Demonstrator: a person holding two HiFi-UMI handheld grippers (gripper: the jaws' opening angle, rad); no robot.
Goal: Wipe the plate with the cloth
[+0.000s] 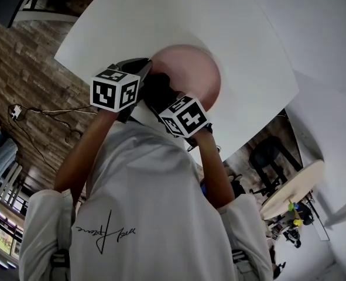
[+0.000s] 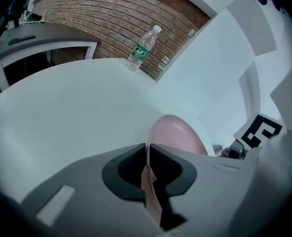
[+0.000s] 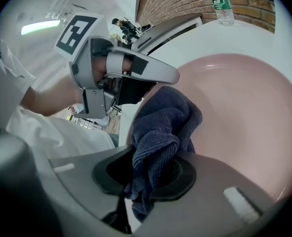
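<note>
Pink plate (image 2: pixel 178 135) rim pinched in left claw (image 2: pixel 148 171); right claw (image 3: pixel 153 174) clamps navy cloth (image 3: pixel 166 125)

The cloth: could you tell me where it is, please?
In the right gripper view, the dark cloth is clamped in the right gripper, against the pink plate near the left gripper.

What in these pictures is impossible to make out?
Head view: the left gripper and right gripper cover the pink plate's near rim.
Left gripper view: the water bottle's label is too small to read.
Right gripper view: the picture's edge cuts off the plate's right side; the blue cloth covers its left.
</note>
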